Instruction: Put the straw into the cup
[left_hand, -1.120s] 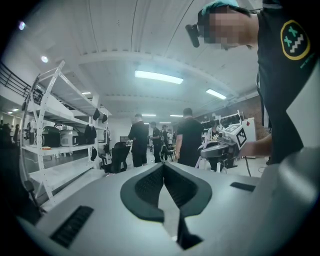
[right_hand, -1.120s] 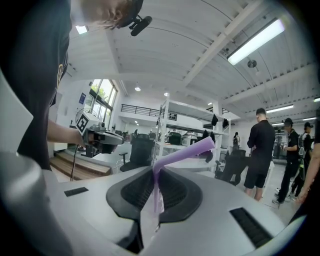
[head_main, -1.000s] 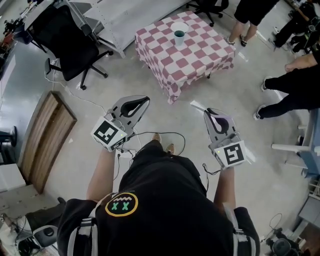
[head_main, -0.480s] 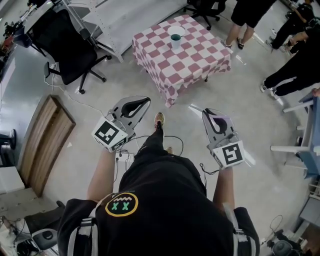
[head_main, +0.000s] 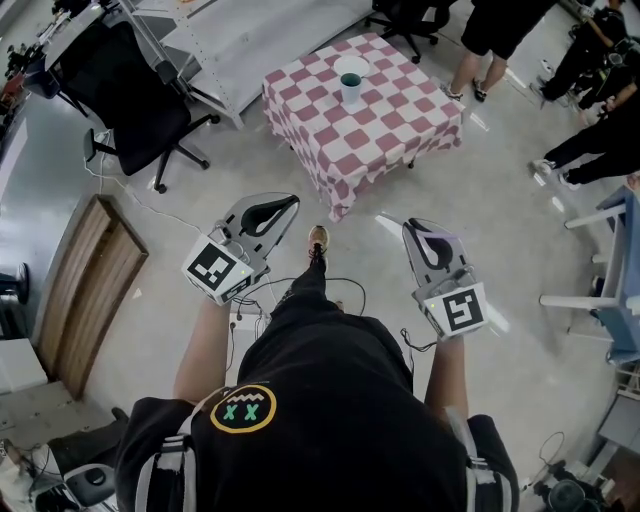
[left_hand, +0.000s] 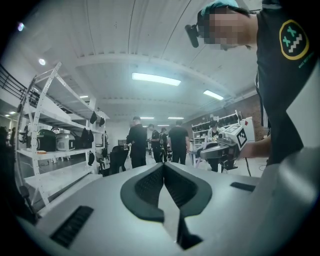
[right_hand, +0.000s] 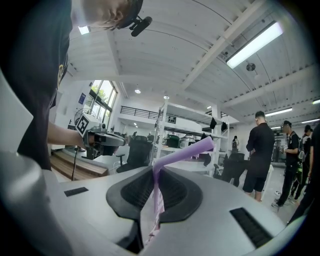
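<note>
Standing on a bare concrete floor (head_main: 200, 200), the person holds both grippers out at about waist height. A small table (head_main: 400, 130) under a red-and-white checked cloth stands well ahead of them. The cup (head_main: 351, 86), white at the top and teal lower down, stands near the table's far edge, well apart from both grippers. A black office chair (head_main: 140, 90) stands to the left of the table, and a wooden board (head_main: 95, 290) lies on the floor at the left. Other people's legs show at the right edge.

The left gripper (head_main: 285, 203) has its jaws closed together with nothing between them. The right gripper (head_main: 412, 226) is clamped on the straw (head_main: 390, 215), which in the head view is only a pale sliver poking from the jaw tips toward the table.

The right gripper view shows what the head view cannot. There the straw (right_hand: 182, 151) is lilac and pinched upright between the dark pads (right_hand: 130, 192), and its upper part is bent over to the right. That view also shows the left gripper (right_hand: 100, 140) off to its side. The left gripper view shows the pads meeting in a closed seam (left_hand: 163, 172), a white shelving rack (left_hand: 55, 150) with appliances on it, ceiling strip lights, and a group of people standing in the distance.
</note>
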